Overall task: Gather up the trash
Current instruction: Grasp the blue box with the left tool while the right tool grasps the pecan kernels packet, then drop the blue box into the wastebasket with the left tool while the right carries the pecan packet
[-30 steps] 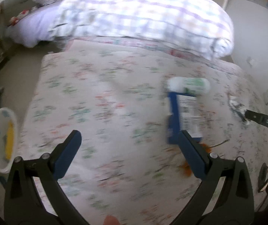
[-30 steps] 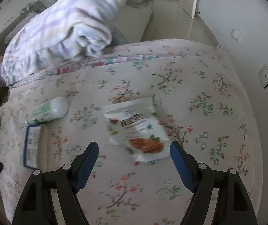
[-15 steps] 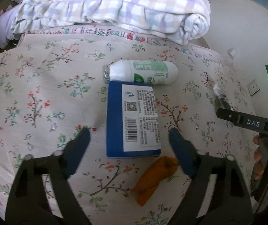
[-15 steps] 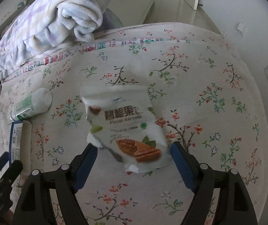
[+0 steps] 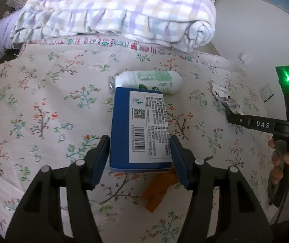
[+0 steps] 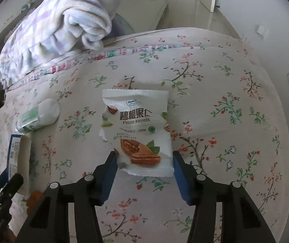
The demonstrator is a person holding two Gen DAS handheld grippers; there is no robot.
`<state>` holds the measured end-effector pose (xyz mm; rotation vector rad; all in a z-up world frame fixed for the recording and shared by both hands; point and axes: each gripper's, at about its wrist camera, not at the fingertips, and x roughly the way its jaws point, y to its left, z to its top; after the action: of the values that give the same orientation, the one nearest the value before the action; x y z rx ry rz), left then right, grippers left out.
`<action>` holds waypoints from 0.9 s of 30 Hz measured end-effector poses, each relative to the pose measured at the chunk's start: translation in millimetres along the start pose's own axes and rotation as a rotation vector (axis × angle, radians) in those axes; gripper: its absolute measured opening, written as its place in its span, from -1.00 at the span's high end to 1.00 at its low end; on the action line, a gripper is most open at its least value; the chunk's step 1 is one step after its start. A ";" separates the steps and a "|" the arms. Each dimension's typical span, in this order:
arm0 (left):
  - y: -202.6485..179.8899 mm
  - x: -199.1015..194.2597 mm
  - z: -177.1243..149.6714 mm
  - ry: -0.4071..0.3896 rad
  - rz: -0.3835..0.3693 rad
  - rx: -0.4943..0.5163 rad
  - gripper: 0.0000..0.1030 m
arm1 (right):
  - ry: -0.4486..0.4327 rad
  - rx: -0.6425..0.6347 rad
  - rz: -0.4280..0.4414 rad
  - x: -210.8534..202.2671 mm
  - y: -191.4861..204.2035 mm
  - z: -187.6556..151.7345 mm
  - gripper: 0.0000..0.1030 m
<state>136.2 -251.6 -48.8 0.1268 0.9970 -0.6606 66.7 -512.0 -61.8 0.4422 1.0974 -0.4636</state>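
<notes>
Closing on both sides, my left gripper (image 5: 140, 158) has the blue box (image 5: 139, 127) between its blue pads, which sit right against the box's long edges, though I cannot tell whether they press yet; my right gripper (image 6: 143, 170) is closing too, with the pecan kernels packet (image 6: 138, 129) between its fingers and the lower corners of the wrapper meeting both pads; the packet is white, torn along its left edge, printed side up on the flowered bedsheet (image 6: 225, 121). Just under the right finger of the left gripper lies an orange scrap (image 5: 156, 194), partly hidden by the box and finger; the box lies flat, label and barcode facing up. Beyond its far end, touching or nearly so, a white bottle (image 5: 148, 81) with a green label lies on its side across the sheet; from the right wrist view the same bottle (image 6: 39, 117) sits well left of the packet. At the right edge of the left view I see a hand (image 5: 288, 166) on the other tool's handle; farthest back, a rolled checked blanket (image 5: 114, 10) rests along the head of the bed.
</notes>
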 end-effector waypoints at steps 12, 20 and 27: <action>39.0 -39.6 -6.5 -0.028 0.033 -0.027 -0.18 | -0.056 -0.065 0.056 -41.6 33.0 -12.6 -0.05; 71.3 -64.3 -19.5 -0.046 0.072 -0.055 -0.18 | -0.077 -0.146 0.115 -63.3 77.6 -25.9 -0.05; 103.8 -85.6 -31.2 -0.055 0.119 -0.073 -0.18 | -0.090 -0.215 0.170 -74.3 119.8 -37.5 -0.05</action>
<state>140.9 -117.3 -16.8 0.1027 0.9516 -0.5161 77.9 -382.7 4.7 0.3185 1.0006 -0.2109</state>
